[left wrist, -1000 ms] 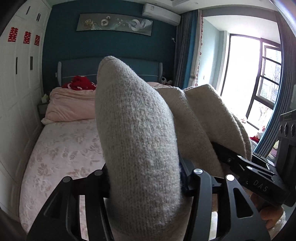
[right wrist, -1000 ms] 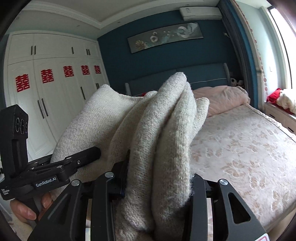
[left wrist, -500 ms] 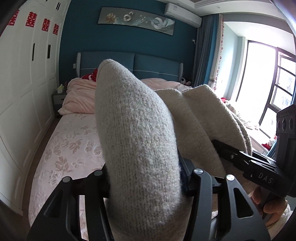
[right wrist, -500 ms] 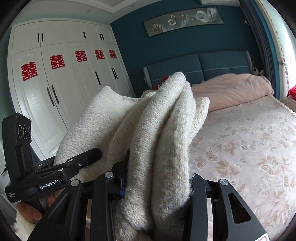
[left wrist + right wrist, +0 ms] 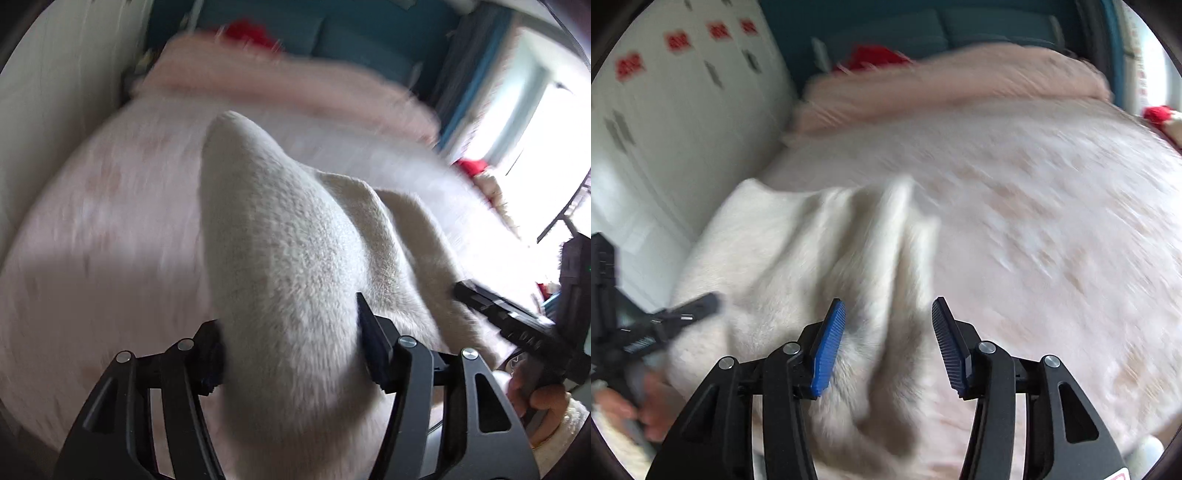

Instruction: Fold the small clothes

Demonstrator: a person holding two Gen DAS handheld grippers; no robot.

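A cream knitted garment is bunched between the fingers of my left gripper, which is shut on it above the bed. In the right wrist view the same garment lies blurred below and between the blue pads of my right gripper, whose jaws stand apart and no longer pinch it. The right gripper shows at the right edge of the left wrist view; the left gripper shows at the left edge of the right wrist view.
A bed with a pink floral cover fills both views. A pink duvet and a red item lie at the headboard end. White wardrobes stand on the left, a bright window on the right.
Both cameras have tilted sharply down toward the bed, with motion blur. My right gripper has opened and let go of the garment; the left still holds it.
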